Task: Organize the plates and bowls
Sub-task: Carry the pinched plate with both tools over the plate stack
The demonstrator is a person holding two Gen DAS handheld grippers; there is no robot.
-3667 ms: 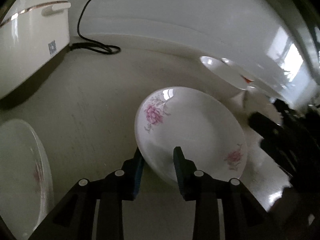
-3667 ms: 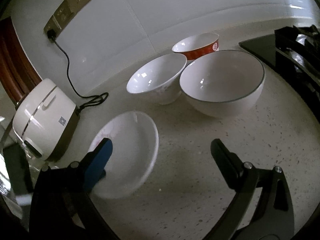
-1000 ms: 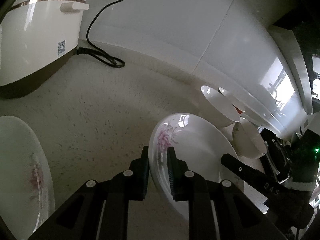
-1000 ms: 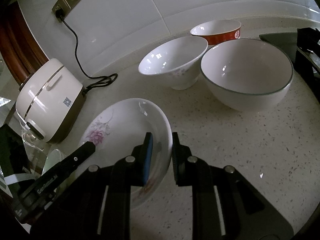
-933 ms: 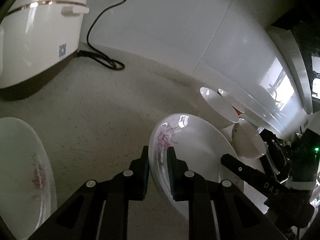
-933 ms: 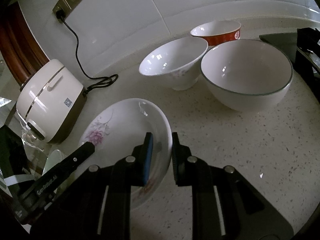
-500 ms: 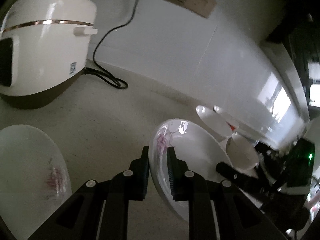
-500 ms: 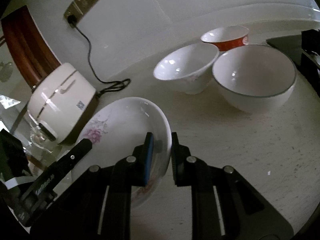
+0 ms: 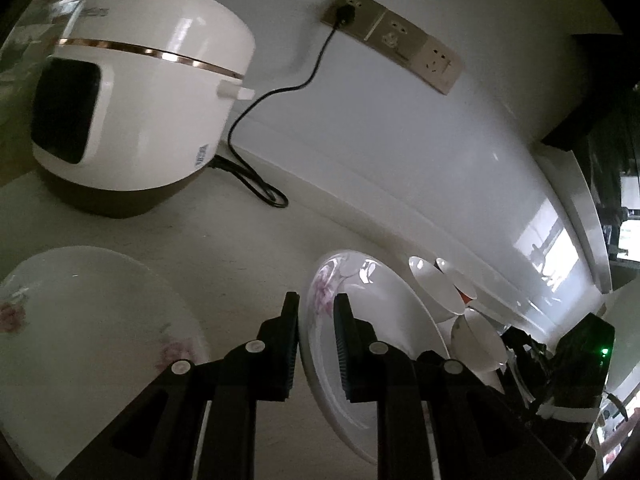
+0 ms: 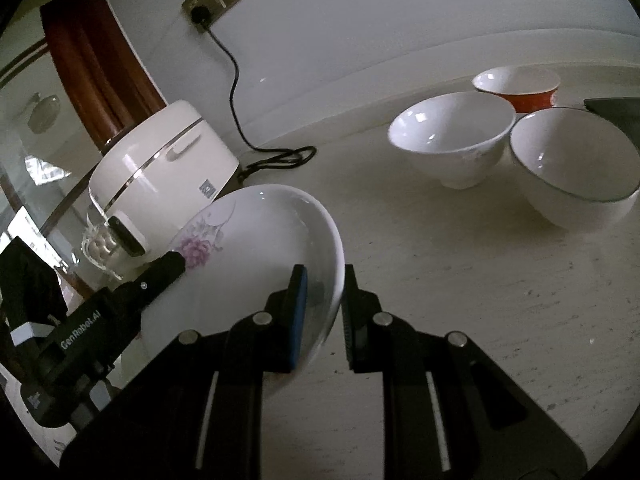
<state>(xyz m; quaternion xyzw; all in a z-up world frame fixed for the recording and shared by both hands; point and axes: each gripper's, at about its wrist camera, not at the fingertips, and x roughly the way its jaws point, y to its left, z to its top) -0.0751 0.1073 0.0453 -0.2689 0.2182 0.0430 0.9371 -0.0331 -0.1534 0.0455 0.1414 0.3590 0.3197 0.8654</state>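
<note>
A white plate with pink flowers [image 9: 372,320] [image 10: 260,240] is held in the air above the counter by both grippers. My left gripper [image 9: 316,312] is shut on its left rim. My right gripper [image 10: 324,280] is shut on its right rim. A second flowered plate [image 9: 92,320] lies on the counter at the lower left of the left wrist view. A white bowl [image 10: 452,136], a larger grey-rimmed bowl [image 10: 576,164] and a red bowl [image 10: 520,88] stand together at the right by the wall.
A white rice cooker [image 9: 136,112] [image 10: 160,172] stands at the left, its black cord [image 9: 256,184] running to a wall socket [image 9: 344,12]. A glass [image 10: 100,248] stands by the cooker. A dark stove edge [image 10: 616,112] is at the far right.
Both grippers, shut on the flowered plate, have lifted it off the counter and carried it leftward toward the rice cooker and second plate. The bowls have not moved.
</note>
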